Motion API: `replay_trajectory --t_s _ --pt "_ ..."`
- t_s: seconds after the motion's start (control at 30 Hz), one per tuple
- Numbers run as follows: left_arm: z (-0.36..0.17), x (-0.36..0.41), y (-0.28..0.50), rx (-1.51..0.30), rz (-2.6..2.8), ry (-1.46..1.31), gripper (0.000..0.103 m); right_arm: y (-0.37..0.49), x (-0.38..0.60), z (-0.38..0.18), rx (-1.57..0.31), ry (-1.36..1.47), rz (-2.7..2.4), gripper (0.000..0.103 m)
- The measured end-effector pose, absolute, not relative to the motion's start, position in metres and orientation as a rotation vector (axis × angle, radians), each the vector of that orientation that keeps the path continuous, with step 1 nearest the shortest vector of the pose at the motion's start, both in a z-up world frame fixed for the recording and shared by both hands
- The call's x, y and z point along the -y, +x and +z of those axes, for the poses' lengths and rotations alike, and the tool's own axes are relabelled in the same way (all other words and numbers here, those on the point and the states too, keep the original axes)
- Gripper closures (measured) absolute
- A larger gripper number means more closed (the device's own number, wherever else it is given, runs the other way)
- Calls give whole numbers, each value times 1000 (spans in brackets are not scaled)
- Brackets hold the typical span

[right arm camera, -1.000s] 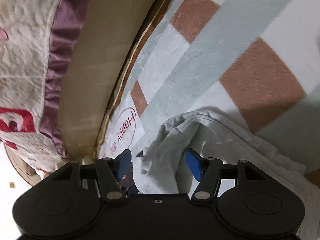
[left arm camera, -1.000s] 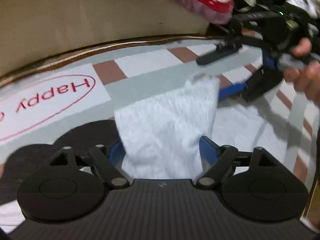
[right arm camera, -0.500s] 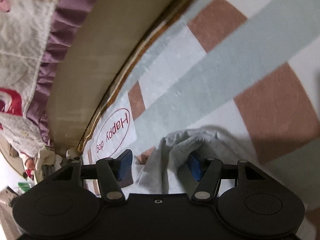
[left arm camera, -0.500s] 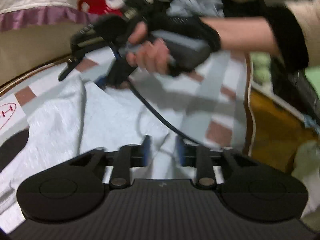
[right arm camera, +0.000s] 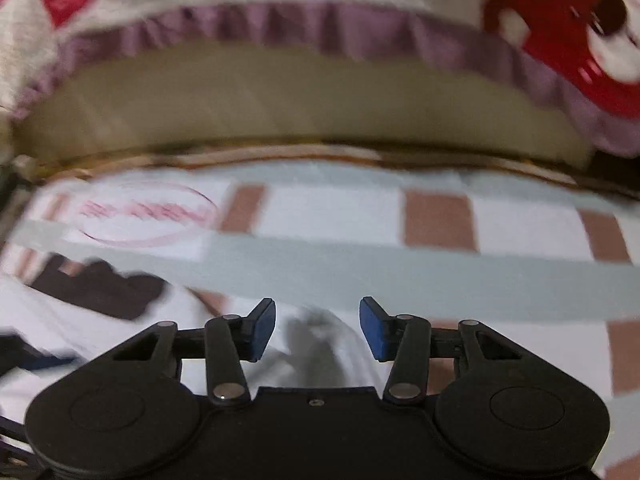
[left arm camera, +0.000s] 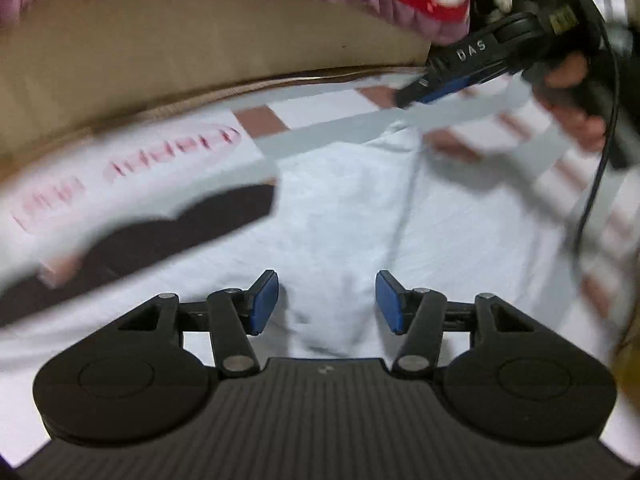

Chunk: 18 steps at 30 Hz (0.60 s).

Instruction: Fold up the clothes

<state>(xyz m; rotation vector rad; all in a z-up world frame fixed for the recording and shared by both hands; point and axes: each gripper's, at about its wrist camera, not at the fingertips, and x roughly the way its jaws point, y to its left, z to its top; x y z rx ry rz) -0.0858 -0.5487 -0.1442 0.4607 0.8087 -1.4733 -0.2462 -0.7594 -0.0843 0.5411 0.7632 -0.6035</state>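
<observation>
Clothes (left arm camera: 400, 216) look light and limp on the checked blanket (right arm camera: 320, 272), best pinched at a corner; left tongs (left arm camera: 326, 300) and right tongs (right arm camera: 317, 328), jaws just shifting, gape empty above.

A pale grey garment (left arm camera: 352, 216) lies spread and rumpled on a checked blanket (right arm camera: 360, 268), a long crease running down its middle. Its far edge reaches the blanket's grey stripe, just right of a dark patch. In the right wrist view a shadowed fold of the same cloth (right arm camera: 316, 344) bunches low on the blanket.
</observation>
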Motion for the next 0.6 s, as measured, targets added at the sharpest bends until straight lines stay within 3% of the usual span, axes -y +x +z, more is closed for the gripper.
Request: replay_trajectory --t_s 0.1,0.2,0.23,0.3,0.33,0.37,0.6 --pt "-156 546 -90 -850 -1482 467 55 -224 765 -83 -756 625 -434 43" --pt "-158 536 -90 -831 -1499 451 59 -195 770 -98 -865 632 -325 38" --pt "-158 534 -89 -835 -1500 438 66 -186 771 -107 -913 616 -314 37" --pt "-159 531 -87 -842 -1498 420 70 -174 774 -126 -986 610 -284 38" --pt "-159 530 -86 -841 -1494 419 75 -174 775 -131 -974 627 -248 59" --pt "-157 529 -86 -837 -1491 418 77 -180 774 -131 -929 647 -207 96" --pt "-136 509 -96 -668 -1528 498 80 -259 743 -89 -583 584 -153 97"
